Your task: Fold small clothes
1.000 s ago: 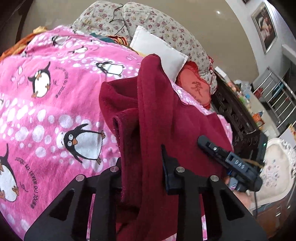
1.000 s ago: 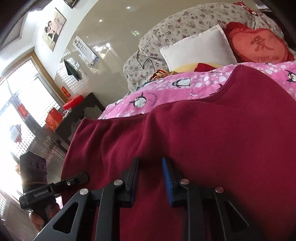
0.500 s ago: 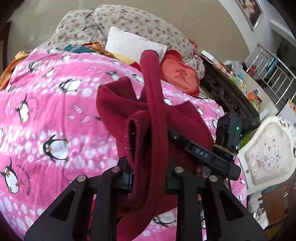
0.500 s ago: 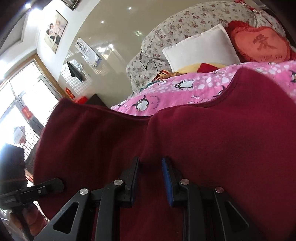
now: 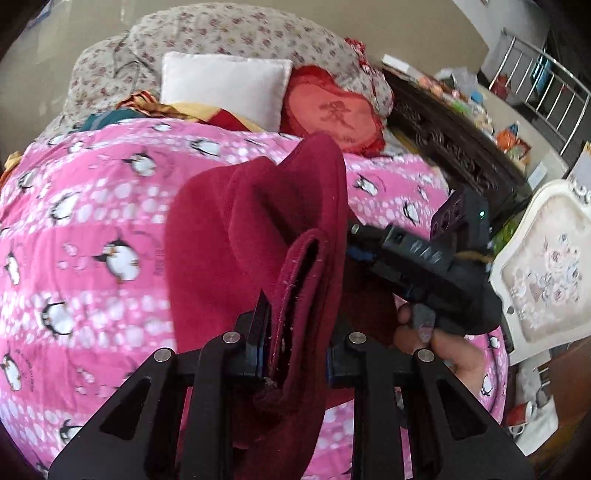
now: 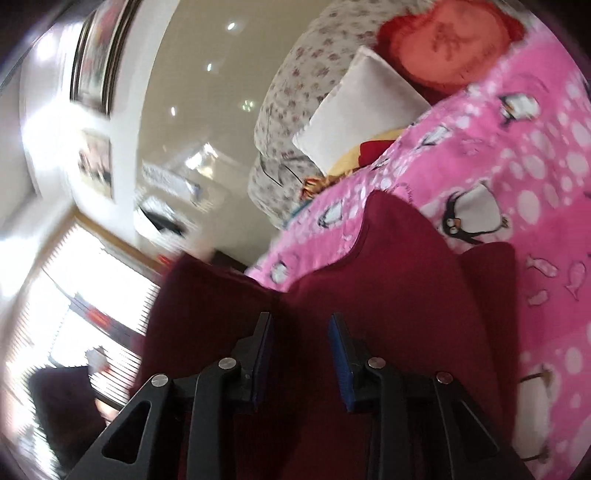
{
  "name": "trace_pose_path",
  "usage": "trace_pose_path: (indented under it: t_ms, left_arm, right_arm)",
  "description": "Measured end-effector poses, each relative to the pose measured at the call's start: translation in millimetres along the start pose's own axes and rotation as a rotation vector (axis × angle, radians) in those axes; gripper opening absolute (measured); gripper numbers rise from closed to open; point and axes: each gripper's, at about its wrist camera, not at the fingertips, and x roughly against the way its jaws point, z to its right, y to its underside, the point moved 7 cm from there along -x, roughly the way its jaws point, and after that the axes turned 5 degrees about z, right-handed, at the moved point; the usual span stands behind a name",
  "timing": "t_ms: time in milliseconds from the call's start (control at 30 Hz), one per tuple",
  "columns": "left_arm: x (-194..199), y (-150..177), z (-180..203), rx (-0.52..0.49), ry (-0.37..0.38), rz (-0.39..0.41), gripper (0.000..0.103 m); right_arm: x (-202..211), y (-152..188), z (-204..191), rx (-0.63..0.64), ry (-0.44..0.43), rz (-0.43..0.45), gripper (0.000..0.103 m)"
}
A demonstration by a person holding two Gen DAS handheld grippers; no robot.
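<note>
A dark red fleece garment hangs lifted above the pink penguin blanket. My left gripper is shut on a folded edge of the garment, which runs up between its fingers. In the left wrist view the right gripper's body and the hand holding it are close on the right, against the cloth. In the right wrist view my right gripper holds the same red garment between its blue-padded fingers, with a gap between the pads filled by cloth. The view is tilted and blurred.
A white pillow, a red heart cushion and a floral pillow lie at the bed's head. A dark carved cabinet and a white chair stand to the right. A bright window is at the left.
Both grippers have lifted the garment higher and come closer together. The right wrist view has rolled and now looks down on the blanket. The garment has bunched into a narrower hanging fold.
</note>
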Motion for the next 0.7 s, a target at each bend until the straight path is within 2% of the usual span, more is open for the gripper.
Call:
trace_pose_path:
  t_ms: [100,167,267,367,400,433,467,500,533,600,700]
  left_arm:
    - [-21,1,16,-0.009,0.003,-0.023,0.021]
    - [-33,0,25,-0.014,-0.004,-0.022,0.021]
    - [-50,1,29,0.033,-0.004,-0.010,0.021]
    - [-70,13,31,0.058,-0.006,-0.013,0.023]
    - [-73,16,32,0.070,0.015,-0.007,0.025]
    - [-73,18,35,0.081,0.054,0.007,0.036]
    - [-71,18,37,0.088,0.088,0.016,0.053]
    - [-65,17,41,0.104,0.153,0.020,0.063]
    - [-60,17,45,0.112,0.187,0.016,0.076]
    - [-46,16,55,0.079,0.196,0.005,0.080]
    - [-16,19,68,-0.050,0.143,0.039,0.080]
  right_arm:
    - [12,-11,7,-0.105,-0.116,0.016,0.030]
    - [20,-17,10,-0.143,-0.159,0.032,0.030]
    - [25,-22,16,-0.219,-0.250,0.025,0.030]
    - [29,-21,16,-0.239,-0.283,0.023,0.030]
    - [29,-21,16,-0.234,-0.277,0.020,0.031]
    - [29,-20,14,-0.221,-0.266,0.017,0.031]
    - [27,-20,14,-0.212,-0.261,0.016,0.031]
    - [27,-19,11,-0.199,-0.254,0.011,0.031]
    - [28,-19,10,-0.192,-0.250,0.008,0.032]
    - [26,-18,7,-0.181,-0.244,0.004,0.033]
    - [27,-16,4,-0.140,-0.191,-0.017,0.034]
